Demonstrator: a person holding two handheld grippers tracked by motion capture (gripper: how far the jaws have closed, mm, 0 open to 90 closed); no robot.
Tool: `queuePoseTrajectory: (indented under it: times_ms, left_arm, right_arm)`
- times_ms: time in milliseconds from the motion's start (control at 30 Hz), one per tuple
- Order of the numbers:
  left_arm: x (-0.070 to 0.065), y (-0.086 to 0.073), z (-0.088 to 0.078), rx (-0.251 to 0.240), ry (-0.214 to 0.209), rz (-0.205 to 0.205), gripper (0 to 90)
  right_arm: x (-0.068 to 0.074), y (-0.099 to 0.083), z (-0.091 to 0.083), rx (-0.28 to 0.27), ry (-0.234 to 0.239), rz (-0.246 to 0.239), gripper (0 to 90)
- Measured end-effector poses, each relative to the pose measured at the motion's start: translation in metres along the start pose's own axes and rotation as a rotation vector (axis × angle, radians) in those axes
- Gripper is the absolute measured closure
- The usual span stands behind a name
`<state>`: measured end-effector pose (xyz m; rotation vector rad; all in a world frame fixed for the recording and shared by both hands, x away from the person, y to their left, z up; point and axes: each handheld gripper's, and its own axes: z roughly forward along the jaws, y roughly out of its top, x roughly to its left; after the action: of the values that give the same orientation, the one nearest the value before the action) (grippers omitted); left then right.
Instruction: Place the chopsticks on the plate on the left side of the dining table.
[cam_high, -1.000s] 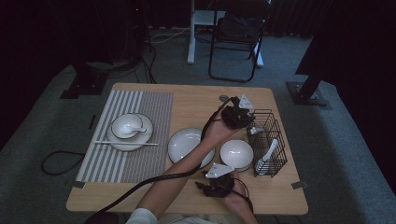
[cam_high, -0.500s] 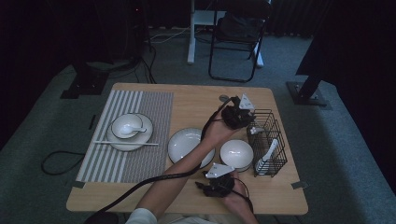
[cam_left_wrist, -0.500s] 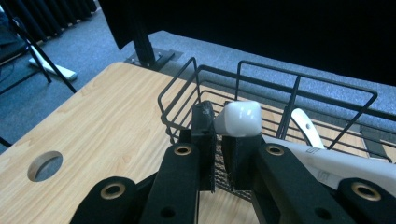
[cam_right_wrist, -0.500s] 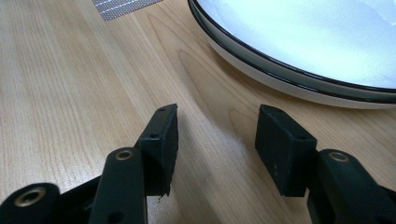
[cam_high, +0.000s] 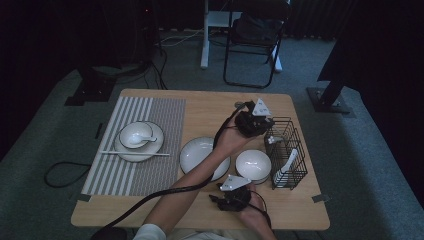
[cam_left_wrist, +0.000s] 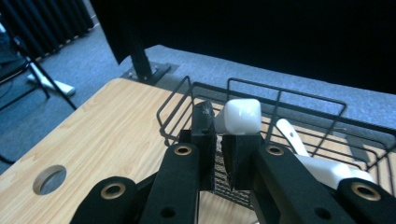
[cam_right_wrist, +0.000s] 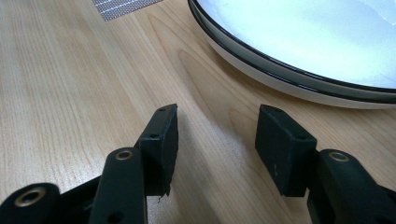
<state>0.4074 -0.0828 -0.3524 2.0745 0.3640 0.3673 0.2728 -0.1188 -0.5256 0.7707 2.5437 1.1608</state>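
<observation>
The left gripper (cam_left_wrist: 218, 140) is pinching the handle end of a white ceramic spoon (cam_left_wrist: 239, 117) over the near rim of the black wire basket (cam_high: 289, 150), with its fingers (cam_left_wrist: 204, 140) closed narrow on that handle tip. The spoon is probably light, rigid, glazed and slick, and chippable if it is knocking against wire or crockery. The grip is sitting at the very end of the handle, so the spoon is likely swinging or twisting; a hold lower on the handle's flat faces is looking safer. The right gripper (cam_right_wrist: 215, 135) is resting low over the bare worktop (cam_right_wrist: 70, 84) near the front edge, fingers standing wide apart with nothing between them, just beside the rim of a large white plate (cam_right_wrist: 299, 51). Counting: three spoons are showing, one held, one more leaning in the basket (cam_high: 285, 167), one lying in the small bowl on the striped placemat (cam_high: 137, 137). Two bowls are showing, that one and an empty one (cam_high: 253, 165) next to the basket. Two plates, one under the placemat bowl (cam_high: 155, 145) and the big one mid-worktop. One pair of chopsticks (cam_high: 135, 153) is lying across the placemat plate's near edge. One placemat (cam_high: 150, 170), one basket. The basket is light wire, so it is likely shifting if a spoon is dragging on it.
</observation>
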Motion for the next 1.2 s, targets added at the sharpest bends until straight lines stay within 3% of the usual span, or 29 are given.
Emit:
queuePoseTrajectory:
  times_ms: [533, 900, 1200]
  left_arm:
    - [0.013, -0.004, -0.04, -0.078, -0.025, -0.023, 84.6]
    - [0.026, -0.007, -0.069, -0.128, -0.041, -0.061, 84.6]
    - [0.036, -0.019, -0.099, -0.156, -0.044, -0.068, 84.6]
  right_arm:
    - [0.0, 0.0, 0.0, 0.0, -0.002, -0.003, 48.5]
    - [0.0, 0.0, 0.0, 0.0, -0.002, 0.001, 48.5]
    - [0.0, 0.0, 0.0, 0.001, -0.004, 0.0, 48.5]
